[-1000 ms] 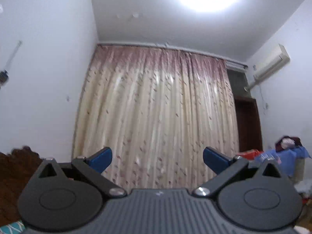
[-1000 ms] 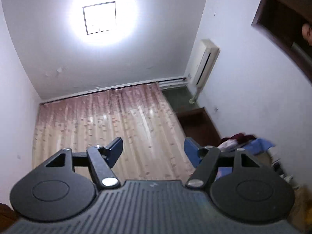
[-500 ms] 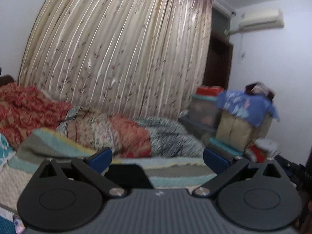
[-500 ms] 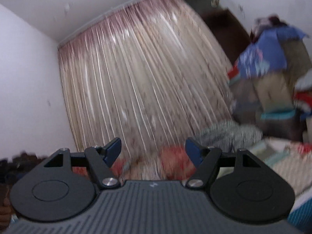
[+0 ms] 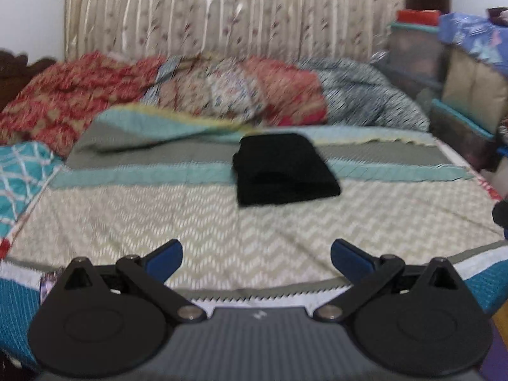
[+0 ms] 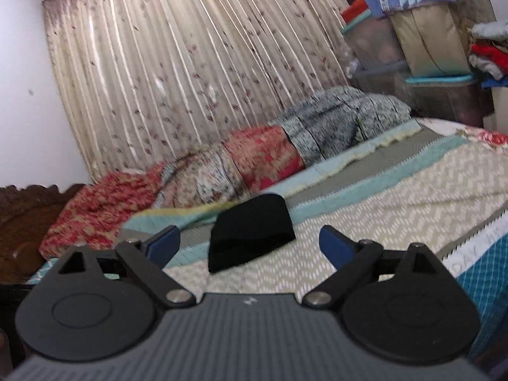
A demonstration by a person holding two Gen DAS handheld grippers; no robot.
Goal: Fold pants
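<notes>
Black pants (image 5: pixel 282 169) lie in a compact folded rectangle on the patterned bedspread (image 5: pixel 177 222), in the middle of the bed. They also show in the right wrist view (image 6: pixel 250 232). My left gripper (image 5: pixel 256 255) is open and empty, held above the near edge of the bed, well short of the pants. My right gripper (image 6: pixel 249 243) is open and empty, also held back from the pants, which show between its blue fingertips (image 6: pixel 336 243).
Rumpled red, floral and grey quilts (image 5: pixel 222 92) lie along the far side of the bed against a curtain (image 5: pixel 228 12). Stacked boxes and bags (image 5: pixel 460 63) stand at the right. A dark wooden headboard (image 6: pixel 28 209) is at the left.
Both grippers have tilted down from the ceiling and curtain to face the bed. The folded pants have come into view. Both stay open.
</notes>
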